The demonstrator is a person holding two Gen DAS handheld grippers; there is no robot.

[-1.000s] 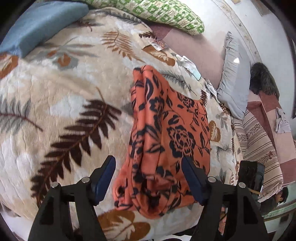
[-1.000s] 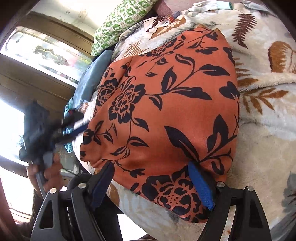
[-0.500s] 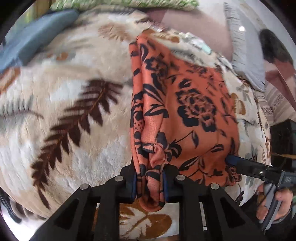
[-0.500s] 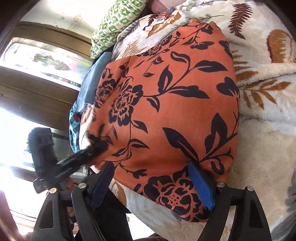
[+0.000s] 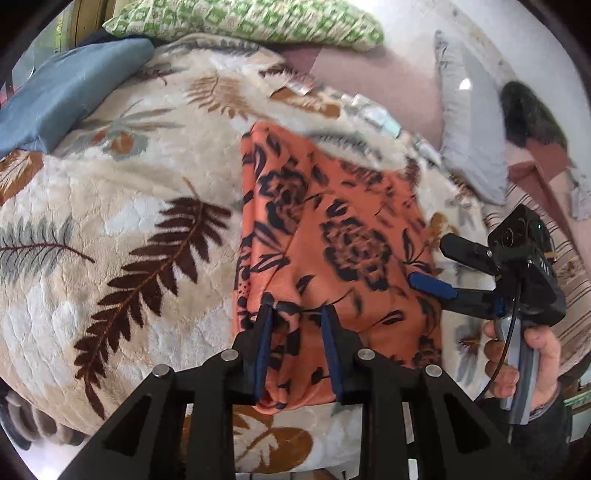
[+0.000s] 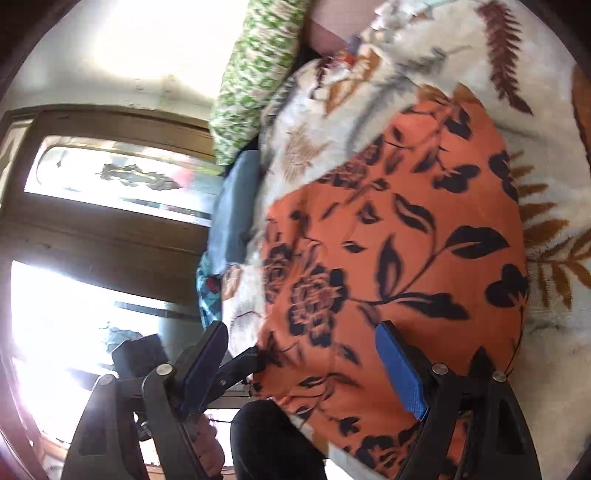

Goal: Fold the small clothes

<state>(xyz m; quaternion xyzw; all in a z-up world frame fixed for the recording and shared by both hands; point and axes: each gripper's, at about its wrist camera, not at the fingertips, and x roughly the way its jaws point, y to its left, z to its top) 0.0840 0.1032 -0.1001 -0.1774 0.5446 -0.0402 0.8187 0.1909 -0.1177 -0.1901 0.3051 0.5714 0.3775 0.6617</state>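
Observation:
An orange garment [image 5: 332, 240] with black flowers lies on a leaf-patterned blanket [image 5: 110, 221]. My left gripper [image 5: 295, 314] is shut on a bunched fold at its near edge, cloth pressed between both pads. In the right wrist view the garment [image 6: 406, 240] fills the middle. My right gripper [image 6: 303, 328] stands wide, its jaws closing a little. Its blue right pad lies over the cloth and its left finger hangs off the garment's side; nothing is pinched. The left wrist view shows the right gripper [image 5: 428, 262] at the garment's right edge, held by a hand [image 5: 532, 354].
A green patterned pillow [image 5: 258, 22] and a blue cloth [image 5: 55, 96] lie at the far end of the bed. A grey pillow [image 5: 469, 129] sits at the right. A bright window with a dark wooden frame [image 6: 92, 236] stands past the bed's edge.
My left gripper went from wide open to shut on the garment's near edge. The garment now lies wider and flatter. My right gripper swung in to the garment's right side.

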